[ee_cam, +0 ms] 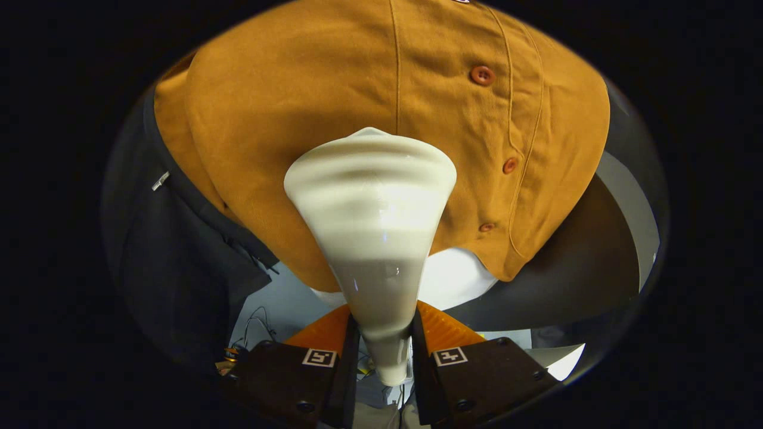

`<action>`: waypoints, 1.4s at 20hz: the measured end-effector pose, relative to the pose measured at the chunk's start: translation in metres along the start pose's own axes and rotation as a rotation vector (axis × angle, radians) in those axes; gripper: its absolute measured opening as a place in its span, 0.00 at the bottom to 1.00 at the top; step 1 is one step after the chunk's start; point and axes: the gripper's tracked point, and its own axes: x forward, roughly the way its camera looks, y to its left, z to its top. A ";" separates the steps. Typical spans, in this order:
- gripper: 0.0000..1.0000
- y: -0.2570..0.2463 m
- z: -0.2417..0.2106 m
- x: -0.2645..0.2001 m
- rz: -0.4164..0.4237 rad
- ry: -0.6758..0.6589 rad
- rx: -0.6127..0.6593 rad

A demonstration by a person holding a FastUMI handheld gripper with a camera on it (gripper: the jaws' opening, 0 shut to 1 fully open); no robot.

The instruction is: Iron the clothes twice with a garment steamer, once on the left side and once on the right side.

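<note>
The claw is clamped on the steamer, one finger on each side of its narrow handle. The steamer's wide head seems to touch the buttoned orange shirt just beyond

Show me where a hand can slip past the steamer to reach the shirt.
The hand-held gripper is shut on the steamer, whose wide head covers the shirt's middle. Bare cloth lies free between the head and the dark garment, and above the head. It is tighter on the other side, by the buttons.
</note>
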 end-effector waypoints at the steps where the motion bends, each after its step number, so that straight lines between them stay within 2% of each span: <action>1: 0.44 -0.002 -0.005 0.001 -0.005 0.013 0.001; 3: 0.44 -0.003 -0.009 -0.005 -0.001 0.016 -0.006; 8: 0.44 -0.010 0.006 -0.014 0.025 -0.101 -0.004; 15: 0.44 -0.038 0.048 -0.058 0.002 -0.336 0.000; 21: 0.44 -0.076 0.088 -0.135 0.015 -0.530 0.005; 28: 0.44 -0.109 0.117 -0.200 0.046 -0.701 0.013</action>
